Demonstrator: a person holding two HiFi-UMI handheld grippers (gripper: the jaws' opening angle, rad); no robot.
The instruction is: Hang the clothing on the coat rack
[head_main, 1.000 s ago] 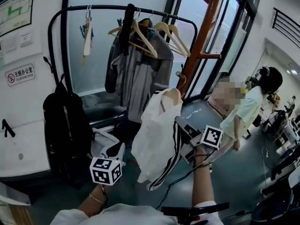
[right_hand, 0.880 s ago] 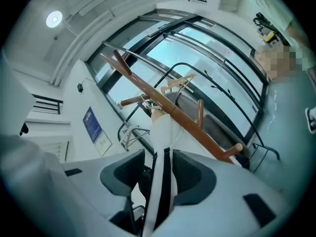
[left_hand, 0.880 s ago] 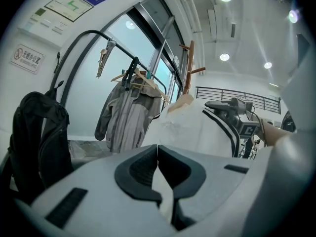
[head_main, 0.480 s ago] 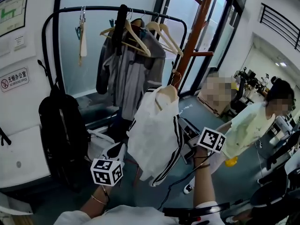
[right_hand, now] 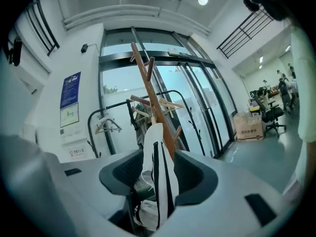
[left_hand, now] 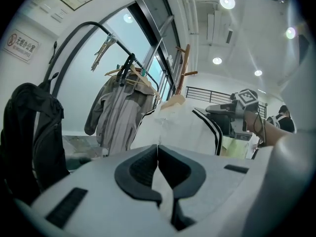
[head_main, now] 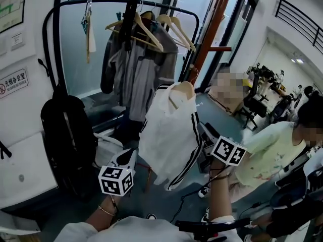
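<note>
hanging step looks close to done: white jacket with black side stripes (head_main: 169,135) on a pale wooden hanger (head_main: 182,91), hook up against the reddish-brown wooden coat rack (head_main: 214,29) at the jacket's 1 o'clock; hard to confirm seated on a peg. right gripper (right_hand: 158,169) releasing, jaws opening around the striped sleeve. left gripper (left_hand: 158,154) clenched, nothing clearly caught. next, likely: ease back toward 6 o'clock without dragging cloth.

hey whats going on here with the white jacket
A person with a gripper in each hand is hanging a white black-striped jacket, on its wooden hanger, onto the brown coat rack. The hanger's hook appears to sit on a low peg of the rack, so the jacket seems hung. The right gripper has the jacket's striped side between its jaws, which are opening. The left gripper sits low near the hem with its jaws together.
</note>
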